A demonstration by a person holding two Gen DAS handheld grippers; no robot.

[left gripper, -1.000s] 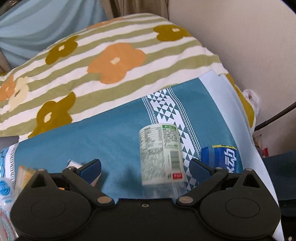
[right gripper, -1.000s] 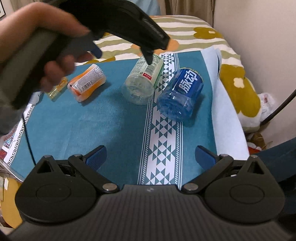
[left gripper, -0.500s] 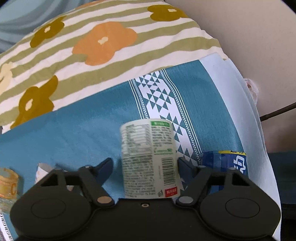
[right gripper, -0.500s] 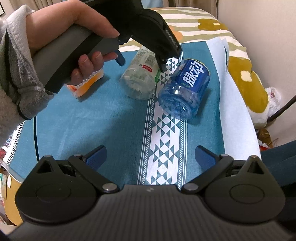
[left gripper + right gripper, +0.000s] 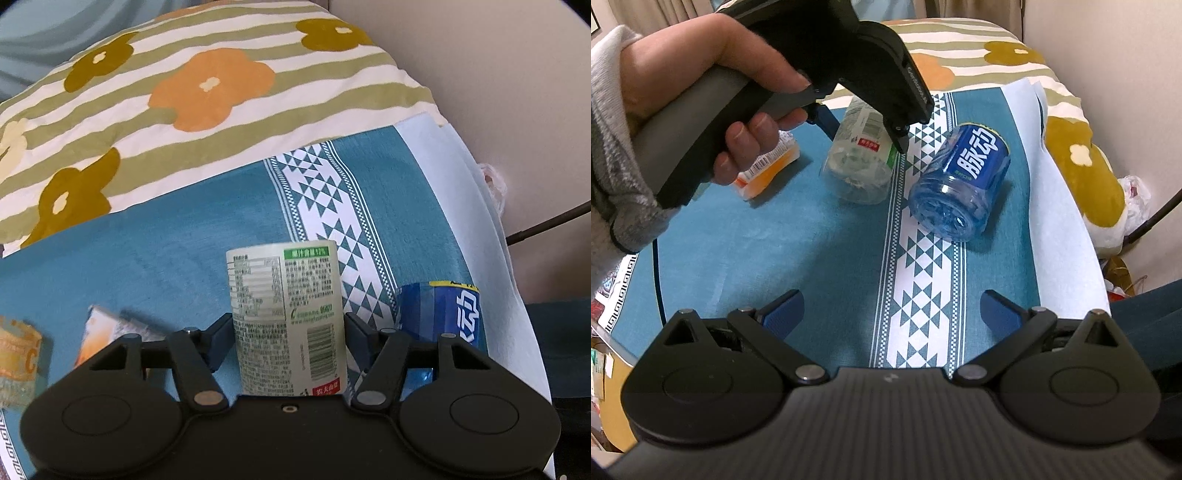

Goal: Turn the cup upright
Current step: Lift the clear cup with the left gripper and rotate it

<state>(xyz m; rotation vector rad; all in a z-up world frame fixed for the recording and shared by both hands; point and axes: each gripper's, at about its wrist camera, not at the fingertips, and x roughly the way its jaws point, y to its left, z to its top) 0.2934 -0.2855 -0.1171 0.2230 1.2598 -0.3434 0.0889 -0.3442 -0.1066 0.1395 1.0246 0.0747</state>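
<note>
A clear cup with a white and green label (image 5: 286,317) lies on its side on the teal cloth; it also shows in the right wrist view (image 5: 862,160). My left gripper (image 5: 288,336) is shut on this cup, one finger on each side of the label; in the right wrist view the left gripper (image 5: 864,129) reaches down over it. A blue cup with white characters (image 5: 960,184) lies on its side just right of it, also seen in the left wrist view (image 5: 439,317). My right gripper (image 5: 892,314) is open and empty, near the cloth's front.
An orange cup (image 5: 768,170) lies on its side to the left, behind the hand; it also shows in the left wrist view (image 5: 107,328). A striped flowered quilt (image 5: 192,103) lies behind the cloth. A wall (image 5: 517,92) and a black cable (image 5: 546,221) are at the right.
My left gripper moved down and forward over the white-labelled cup and closed its fingers on it. The right gripper stayed open and nearly still.
</note>
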